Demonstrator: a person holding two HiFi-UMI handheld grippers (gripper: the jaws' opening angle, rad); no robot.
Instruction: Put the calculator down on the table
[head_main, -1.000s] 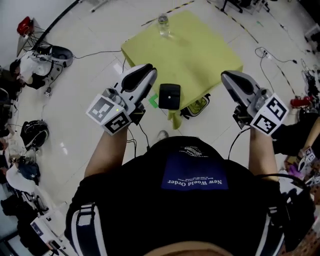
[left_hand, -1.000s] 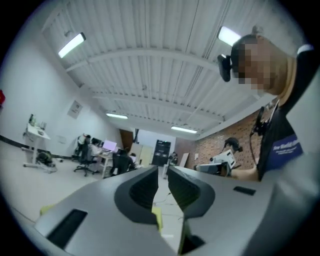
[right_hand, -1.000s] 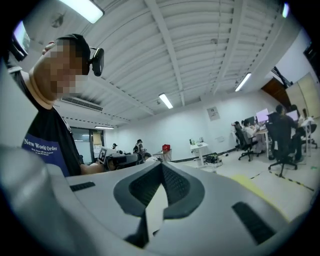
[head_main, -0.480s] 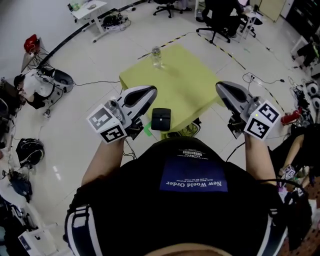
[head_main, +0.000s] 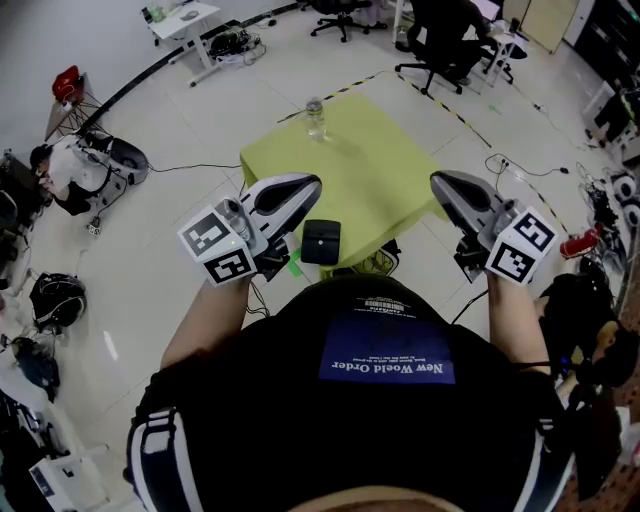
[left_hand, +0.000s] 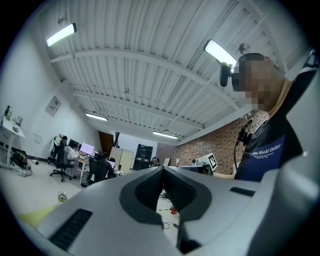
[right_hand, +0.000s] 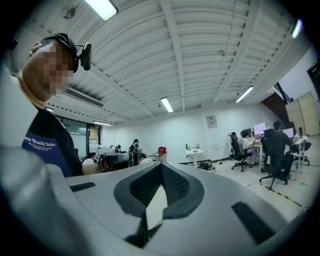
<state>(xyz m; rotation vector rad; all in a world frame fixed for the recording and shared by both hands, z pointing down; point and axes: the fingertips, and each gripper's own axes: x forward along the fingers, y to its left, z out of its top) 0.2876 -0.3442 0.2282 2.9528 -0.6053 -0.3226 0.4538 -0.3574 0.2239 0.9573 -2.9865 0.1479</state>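
Left gripper (head_main: 315, 182): clenched. Its own view shows the two jaws meeting tip to tip with nothing between them. It is raised above the table, pointing away from the person.
Right gripper (head_main: 435, 178): clenched and empty. The jaw tips are together in its own view, and it is held up at the table's right side.
Calculator (head_main: 321, 241): a flat black item lying on the near corner of the yellow-green table (head_main: 375, 150).
Calculator relative to grippers: it sits between the two in the head view, closer to the left one and just beside its body. It touches neither and shows in neither gripper view.
Water bottle (head_main: 316, 117): upright at the table's far corner, well apart from the calculator.
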